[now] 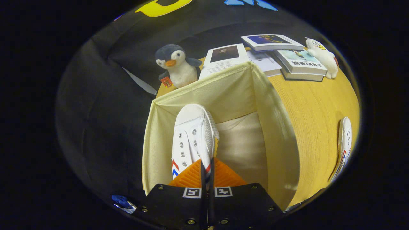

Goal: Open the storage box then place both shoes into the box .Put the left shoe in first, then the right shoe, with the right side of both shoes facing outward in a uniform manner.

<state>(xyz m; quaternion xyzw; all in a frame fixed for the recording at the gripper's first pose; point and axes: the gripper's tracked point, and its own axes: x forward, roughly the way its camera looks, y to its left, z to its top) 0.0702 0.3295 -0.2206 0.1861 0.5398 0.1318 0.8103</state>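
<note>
Orange fingers [207, 171] are seen pressed close together on the rear of a white shoe [191, 137], which is held over the open box [274, 127].

Box is found open, its cream fabric walls standing and its floor bare beside the held shoe, so the opening step is judged done. First shoe is judged to be mid-placement, toe pointing away from the fingers; release is outstanding. Second shoe [344, 143] is noted lying on the bench [313, 105], well apart from the box, and remains to be placed. Which shoe is left or right cannot be told. Bench is of light wood grain; beyond the box a penguin toy [177, 65], stacked books [287, 54] and a white plush [324, 56] are recorded. Black cloth is seen behind.
</note>
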